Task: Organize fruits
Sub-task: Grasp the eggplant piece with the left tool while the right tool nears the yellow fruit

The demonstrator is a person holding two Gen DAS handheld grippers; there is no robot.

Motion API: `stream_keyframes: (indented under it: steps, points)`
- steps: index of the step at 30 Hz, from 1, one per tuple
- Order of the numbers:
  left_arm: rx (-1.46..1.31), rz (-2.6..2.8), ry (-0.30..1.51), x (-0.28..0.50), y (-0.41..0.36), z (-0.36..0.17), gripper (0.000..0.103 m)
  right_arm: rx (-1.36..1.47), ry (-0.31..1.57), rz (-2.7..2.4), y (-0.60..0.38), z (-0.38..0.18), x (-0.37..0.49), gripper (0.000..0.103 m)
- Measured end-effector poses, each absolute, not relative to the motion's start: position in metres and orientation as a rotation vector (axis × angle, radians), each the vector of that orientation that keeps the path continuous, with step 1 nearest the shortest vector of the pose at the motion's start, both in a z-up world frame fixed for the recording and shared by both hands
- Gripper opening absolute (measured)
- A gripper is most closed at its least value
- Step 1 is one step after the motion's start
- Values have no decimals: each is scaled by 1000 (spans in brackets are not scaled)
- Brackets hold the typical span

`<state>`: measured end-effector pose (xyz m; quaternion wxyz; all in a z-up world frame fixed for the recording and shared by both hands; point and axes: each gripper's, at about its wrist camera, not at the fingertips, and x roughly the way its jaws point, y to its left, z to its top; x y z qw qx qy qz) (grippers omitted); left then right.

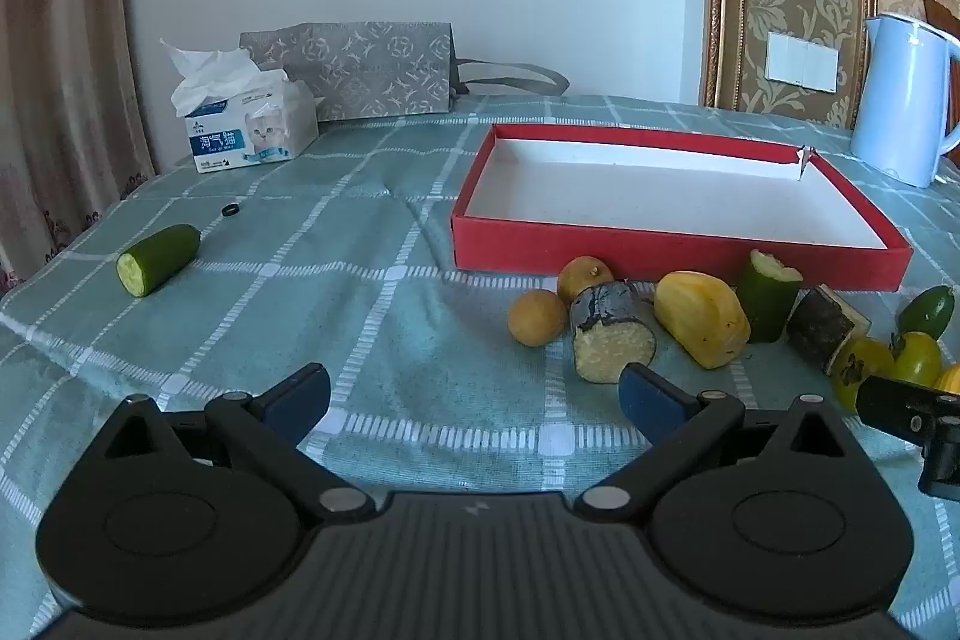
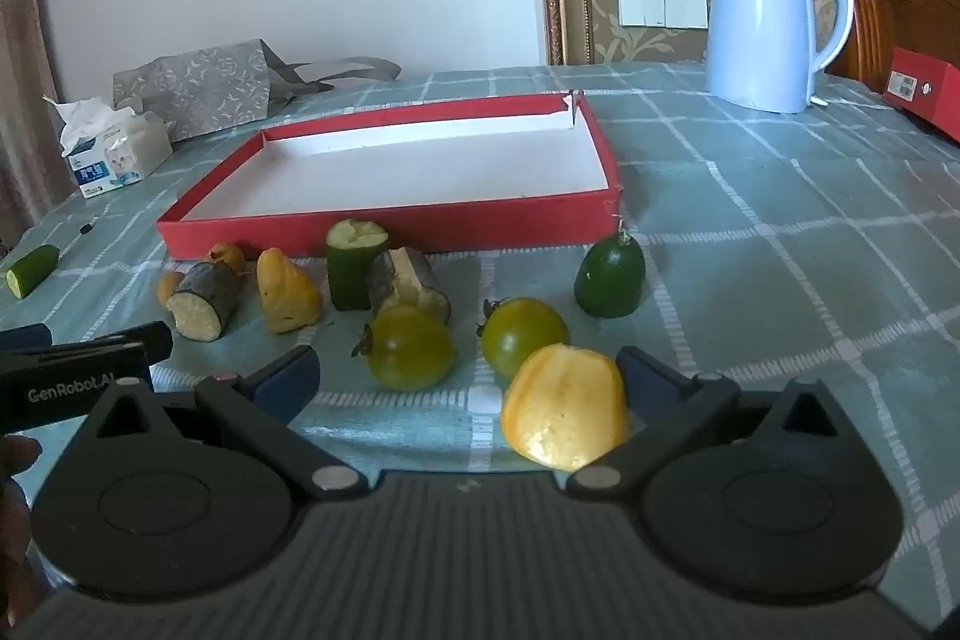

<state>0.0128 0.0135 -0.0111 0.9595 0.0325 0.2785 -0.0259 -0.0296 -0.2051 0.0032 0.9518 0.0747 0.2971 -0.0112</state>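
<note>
An empty red tray [image 1: 660, 259] [image 2: 384, 235] lies on the checked tablecloth. In front of it lie two brown round fruits [image 1: 537, 318], dark-skinned cut pieces [image 1: 609, 331] [image 2: 201, 301], yellow pieces [image 1: 702, 319] [image 2: 564, 415], an upright cucumber piece [image 2: 351, 271], two green tomatoes [image 2: 411, 347] and a dark green fruit [image 2: 609, 280]. Another cucumber piece [image 1: 159, 259] lies alone at the left. My left gripper [image 1: 474, 391] is open and empty, low over the cloth. My right gripper [image 2: 468, 376] is open; the near yellow piece lies against its right finger.
A tissue box [image 1: 252, 124] and a grey paper bag [image 1: 354, 67] stand at the back left. A light blue kettle [image 2: 774, 19] stands at the back right, with a red box [image 2: 924, 91] at the far right edge. A small black ring [image 1: 230, 210] lies on the cloth.
</note>
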Motion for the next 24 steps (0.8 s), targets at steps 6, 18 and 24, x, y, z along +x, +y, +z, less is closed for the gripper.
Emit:
stream_keyframes:
  steps: [6, 18, 24]
  points:
    - [74, -61, 568, 14, 12, -13, 103, 163, 603, -17, -208, 3, -29, 103]
    - [53, -66, 588, 17, 15, -14, 103, 112, 528, -65, -207, 7, -34, 103]
    - [28, -81, 591, 17, 20, -13, 103, 148, 577, -61, -213, 3, -32, 103]
